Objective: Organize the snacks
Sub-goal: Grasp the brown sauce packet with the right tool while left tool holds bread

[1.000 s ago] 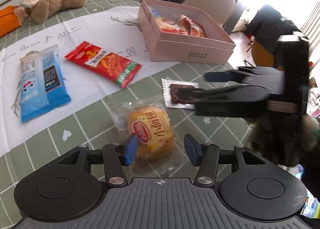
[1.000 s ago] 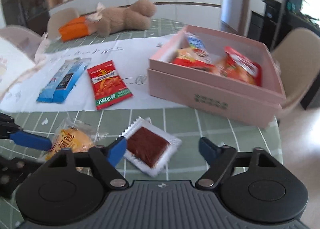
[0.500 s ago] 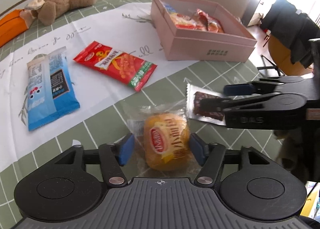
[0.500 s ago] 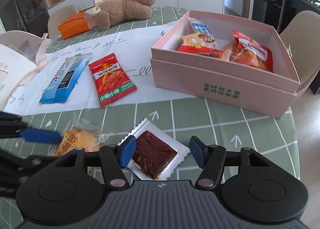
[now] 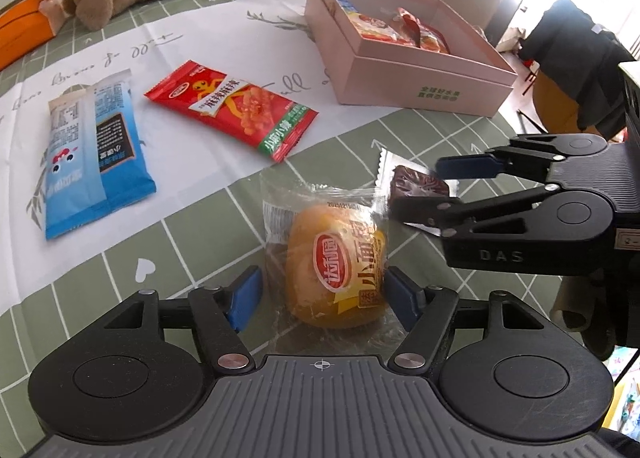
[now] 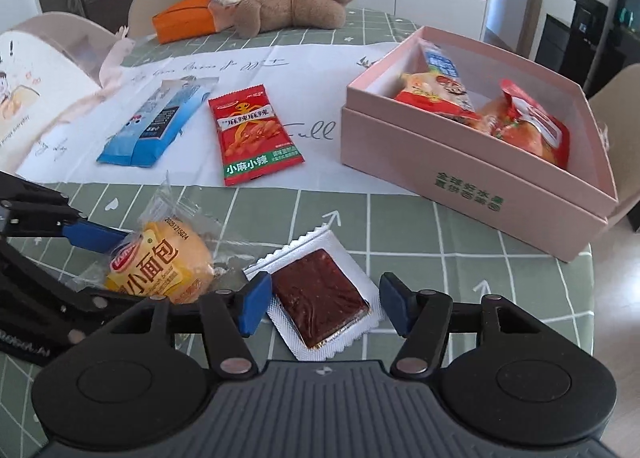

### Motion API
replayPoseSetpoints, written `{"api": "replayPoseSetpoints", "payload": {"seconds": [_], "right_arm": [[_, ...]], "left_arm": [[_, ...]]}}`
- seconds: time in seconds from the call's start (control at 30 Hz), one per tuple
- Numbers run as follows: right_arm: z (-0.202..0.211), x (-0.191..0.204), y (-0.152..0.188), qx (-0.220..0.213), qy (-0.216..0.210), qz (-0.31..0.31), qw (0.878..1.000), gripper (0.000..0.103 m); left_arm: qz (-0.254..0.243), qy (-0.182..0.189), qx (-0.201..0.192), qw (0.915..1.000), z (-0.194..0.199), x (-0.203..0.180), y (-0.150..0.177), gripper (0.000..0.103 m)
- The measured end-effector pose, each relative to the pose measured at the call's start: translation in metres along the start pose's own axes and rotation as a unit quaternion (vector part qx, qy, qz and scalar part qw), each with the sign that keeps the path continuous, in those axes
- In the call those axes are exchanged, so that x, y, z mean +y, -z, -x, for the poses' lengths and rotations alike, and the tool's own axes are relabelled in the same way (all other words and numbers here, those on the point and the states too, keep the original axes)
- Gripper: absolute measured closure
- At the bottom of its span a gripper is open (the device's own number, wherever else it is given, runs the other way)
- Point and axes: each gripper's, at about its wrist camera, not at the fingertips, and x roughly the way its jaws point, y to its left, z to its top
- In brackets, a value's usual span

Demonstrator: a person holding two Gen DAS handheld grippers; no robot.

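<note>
A wrapped yellow bun lies on the green checked cloth between the open fingers of my left gripper; it also shows in the right wrist view. A dark brown bar in a clear-and-white wrapper lies between the open fingers of my right gripper; in the left wrist view the bar sits between that gripper's jaws. A red snack packet and a blue packet lie on the white paper. The open pink box holds several snacks.
A brown plush toy and an orange box lie at the far side of the table. A white printed container stands at the left. The table edge runs at the right, with chairs beyond.
Both grippers have moved forward and down, so each now straddles its snack: the left around the bun, the right around the brown bar. Both stay open.
</note>
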Motion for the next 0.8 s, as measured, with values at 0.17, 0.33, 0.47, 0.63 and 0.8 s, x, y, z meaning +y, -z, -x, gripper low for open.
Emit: {"api": "replayPoseSetpoints", "payload": {"seconds": [0.17, 0.33, 0.47, 0.63, 0.8], "right_arm": [[-0.002, 0.009, -0.003, -0.001, 0.001, 0.025, 1.000, 0.050], [0.004, 0.010, -0.005, 0.004, 0.002, 0.020, 1.000, 0.065], [0.013, 0.005, -0.005, 0.002, 0.012, 0.006, 1.000, 0.084], [0.019, -0.004, 0.000, 0.003, 0.003, -0.004, 1.000, 0.084], [0.017, -0.011, 0.006, 0.001, -0.013, -0.030, 0.999, 0.077]], "left_arm": [[-0.002, -0.001, -0.002, 1.0000, 0.000, -0.001, 0.001, 0.030], [-0.001, -0.001, -0.003, 1.0000, 0.000, -0.001, 0.001, 0.030], [-0.003, -0.003, -0.004, 1.0000, 0.001, -0.001, 0.001, 0.029], [-0.010, -0.005, -0.006, 0.9999, 0.000, -0.003, 0.002, 0.029], [-0.015, -0.008, -0.006, 0.9998, -0.001, -0.005, 0.003, 0.029]]}}
